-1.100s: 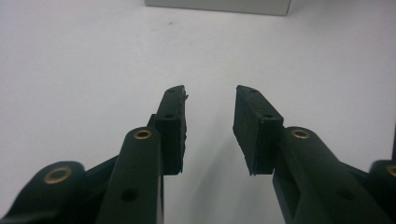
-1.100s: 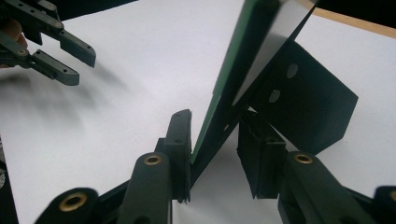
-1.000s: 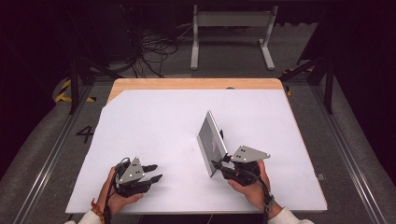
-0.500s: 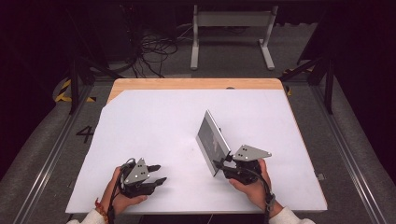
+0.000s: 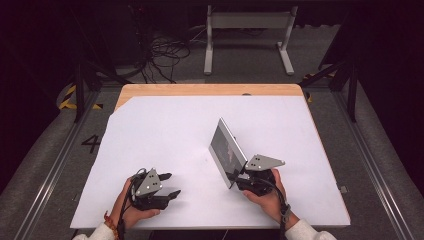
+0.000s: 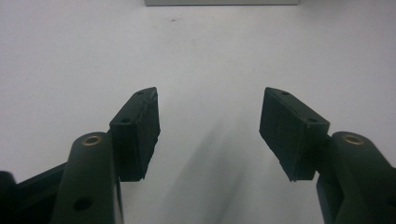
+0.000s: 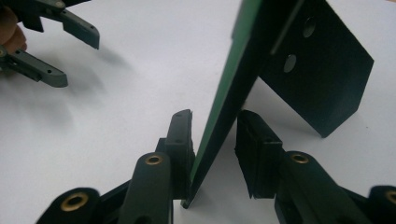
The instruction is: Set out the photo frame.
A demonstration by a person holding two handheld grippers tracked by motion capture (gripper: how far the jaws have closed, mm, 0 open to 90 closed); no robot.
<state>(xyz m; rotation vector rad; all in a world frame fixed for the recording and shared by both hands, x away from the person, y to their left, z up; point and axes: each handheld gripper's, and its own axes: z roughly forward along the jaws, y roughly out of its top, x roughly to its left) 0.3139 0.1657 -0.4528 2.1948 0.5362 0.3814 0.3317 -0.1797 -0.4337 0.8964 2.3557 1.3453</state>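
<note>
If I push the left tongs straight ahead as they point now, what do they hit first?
Probably nothing nearby: the left tongs, open, face bare white table cover. A pale flat edge lies far ahead, likely the tilted panel; depth is unclear.

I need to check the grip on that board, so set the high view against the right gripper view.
High view: the whole white table, the board standing tilted on edge, floor cables beyond. Right gripper view: the board's green edge between the jaws, one pad touching, a gap at the other; a black bracket with two holes. Both: the right gripper at the board's lower corner; the left gripper open, apart from it.
</note>
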